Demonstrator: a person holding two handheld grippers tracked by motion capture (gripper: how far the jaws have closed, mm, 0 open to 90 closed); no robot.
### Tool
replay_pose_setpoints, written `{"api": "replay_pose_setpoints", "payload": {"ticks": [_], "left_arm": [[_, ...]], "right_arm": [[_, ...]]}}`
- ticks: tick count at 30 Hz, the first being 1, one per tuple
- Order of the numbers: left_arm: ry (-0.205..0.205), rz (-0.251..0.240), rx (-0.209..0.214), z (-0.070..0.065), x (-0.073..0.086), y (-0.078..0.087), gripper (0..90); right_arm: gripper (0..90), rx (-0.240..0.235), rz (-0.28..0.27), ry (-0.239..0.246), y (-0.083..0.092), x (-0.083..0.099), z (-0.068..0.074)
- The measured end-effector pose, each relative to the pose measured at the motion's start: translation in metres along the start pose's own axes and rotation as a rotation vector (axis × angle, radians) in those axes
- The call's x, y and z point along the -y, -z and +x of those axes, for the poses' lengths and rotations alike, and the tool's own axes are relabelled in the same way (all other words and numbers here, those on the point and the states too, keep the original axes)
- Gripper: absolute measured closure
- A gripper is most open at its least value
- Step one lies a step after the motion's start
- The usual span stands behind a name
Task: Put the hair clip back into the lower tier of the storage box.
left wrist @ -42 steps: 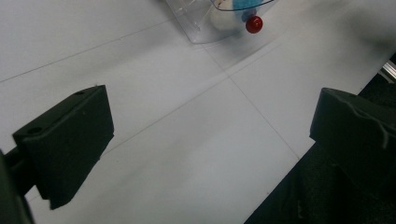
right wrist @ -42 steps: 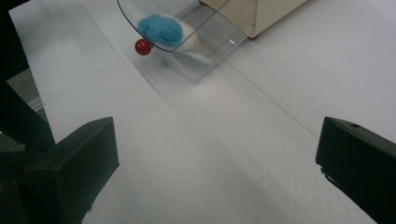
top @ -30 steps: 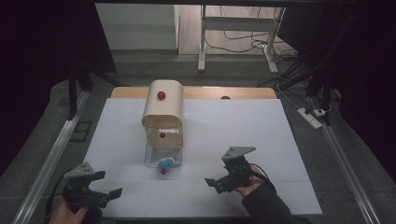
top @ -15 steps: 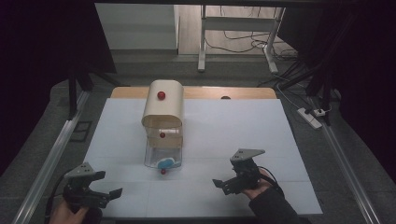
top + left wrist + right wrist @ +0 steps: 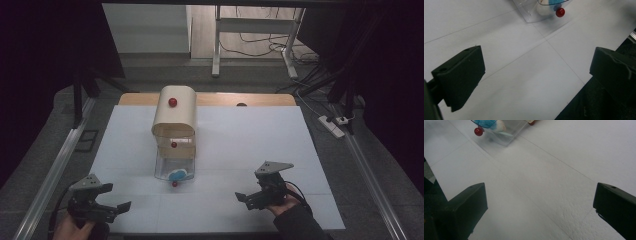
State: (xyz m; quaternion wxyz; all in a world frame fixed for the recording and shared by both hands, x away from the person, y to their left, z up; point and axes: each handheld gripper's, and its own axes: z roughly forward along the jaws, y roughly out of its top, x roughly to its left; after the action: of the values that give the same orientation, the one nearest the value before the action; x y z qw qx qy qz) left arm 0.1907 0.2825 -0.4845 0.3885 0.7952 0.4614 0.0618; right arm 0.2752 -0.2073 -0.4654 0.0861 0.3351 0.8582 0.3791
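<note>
The left gripper point(image 5: 107, 207) hangs over the near left corner of the white tabletop point(image 5: 240, 145), jaws spread wide with nothing between them. In the left gripper view its jaws frame bare white sheet, and the tabletop's edge runs under the right-hand jaw, with dark floor past it. The hand point(image 5: 70, 230) holding it comes in from the bottom edge of the high view.

The right gripper point(image 5: 252, 197) sits low over the near right part of the tabletop, jaws also wide apart and empty, pointing left toward the middle. A sleeve point(image 5: 297, 222) and fingers wrap its grip from behind, and a cable loops out on its far side.

Ahead of both grippers, between them and farther off, lies a clear drawer point(image 5: 174, 167) pulled out toward the person. Inside it rests a blue and white thing point(image 5: 177, 175), too small to make out. A red knob point(image 5: 174, 184) sits on the drawer's near face; it shows at the top of the left gripper view point(image 5: 560, 12) and at the upper left of the right gripper view point(image 5: 478, 131). Neither gripper touches the drawer; both are well apart from it.

Beyond the drawer stands the beige box point(image 5: 175, 112) with a rounded top, from which the drawer comes. It carries a second knob point(image 5: 172, 102) on top and a third point(image 5: 173, 145) on its front
</note>
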Motion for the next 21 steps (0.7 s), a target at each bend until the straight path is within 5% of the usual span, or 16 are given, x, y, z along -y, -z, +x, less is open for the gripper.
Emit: {"api": "replay_pose_setpoints", "payload": {"ticks": [21], "left_arm": [[0.000, 0.000, 0.000, 0.000, 0.000, 0.000, 0.1]], "right_arm": [[0.0, 0.043, -0.009, -0.035, 0.021, 0.016, -0.009]]}}
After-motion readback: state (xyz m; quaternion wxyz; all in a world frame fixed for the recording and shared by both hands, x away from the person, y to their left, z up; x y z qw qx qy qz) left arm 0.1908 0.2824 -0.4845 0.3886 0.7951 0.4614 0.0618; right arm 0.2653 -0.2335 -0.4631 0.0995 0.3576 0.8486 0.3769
